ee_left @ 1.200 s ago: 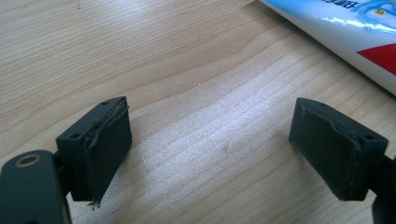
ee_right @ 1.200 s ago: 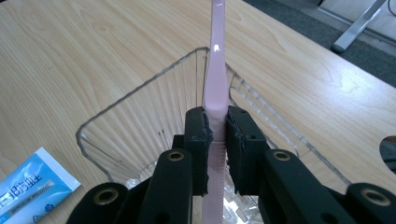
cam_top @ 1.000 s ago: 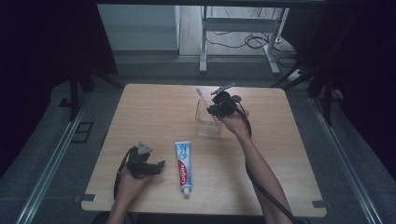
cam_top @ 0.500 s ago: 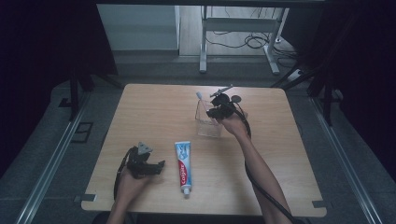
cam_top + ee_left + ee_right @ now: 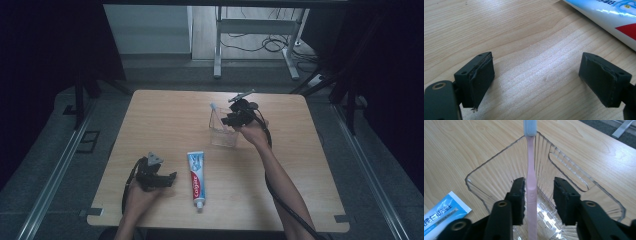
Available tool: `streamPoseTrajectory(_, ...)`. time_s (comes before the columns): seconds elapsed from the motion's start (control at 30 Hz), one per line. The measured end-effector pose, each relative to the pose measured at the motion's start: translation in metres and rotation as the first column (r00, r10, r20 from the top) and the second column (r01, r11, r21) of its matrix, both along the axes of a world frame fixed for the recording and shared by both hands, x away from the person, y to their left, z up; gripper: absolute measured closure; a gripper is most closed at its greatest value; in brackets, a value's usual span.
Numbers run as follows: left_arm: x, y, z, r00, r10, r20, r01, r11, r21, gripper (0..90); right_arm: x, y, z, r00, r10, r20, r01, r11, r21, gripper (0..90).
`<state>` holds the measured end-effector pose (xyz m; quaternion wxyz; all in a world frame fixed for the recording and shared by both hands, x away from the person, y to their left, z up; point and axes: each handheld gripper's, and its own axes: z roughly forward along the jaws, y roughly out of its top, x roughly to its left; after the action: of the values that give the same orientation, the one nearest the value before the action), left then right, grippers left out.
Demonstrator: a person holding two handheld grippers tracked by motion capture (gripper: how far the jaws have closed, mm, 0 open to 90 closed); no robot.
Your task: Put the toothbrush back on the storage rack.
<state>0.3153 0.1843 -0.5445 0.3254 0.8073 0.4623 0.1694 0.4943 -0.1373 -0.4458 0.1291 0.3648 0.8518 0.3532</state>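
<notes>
A clear plastic container (image 5: 222,135) stands on the wooden table (image 5: 165,115), with a pink toothbrush (image 5: 531,170) upright inside it, its grey head (image 5: 213,106) above the rim. My right gripper (image 5: 231,120) reaches into the container (image 5: 481,172). Its jaws have just been opening; the brush handle stands between them, close to the left one and clear of the right, so the right gripper (image 5: 539,181) is open. A toothpaste tube (image 5: 196,179) lies at the front middle. My left gripper (image 5: 167,179) rests open on the table beside the tube (image 5: 614,15), with bare wood between its jaws (image 5: 536,67).
The right gripper's black cable (image 5: 280,200) trails along the forearm to the table's front edge. Metal table legs (image 5: 217,45) and floor cables (image 5: 260,45) lie beyond the far edge. Bare wood spreads across the left and right sides of the table.
</notes>
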Motion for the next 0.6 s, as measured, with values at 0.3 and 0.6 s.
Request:
streamPoseTrajectory(0.3, 0.0, 0.0, 0.0, 1.0, -0.002, -0.001, 0.002, 1.0, 0.003, 13.0, -0.008, -0.002, 0.007, 0.9997, 0.017, 0.02, -0.017, 0.9997, 0.015, 43.1)
streamPoseTrajectory(0.6, 0.0, 0.0, 0.0, 1.0, -0.002, -0.001, 0.002, 1.0, 0.002, 13.0, -0.018, -0.001, 0.019, 0.9989, 0.04, 0.023, -0.041, 0.9986, 0.035, 28.8)
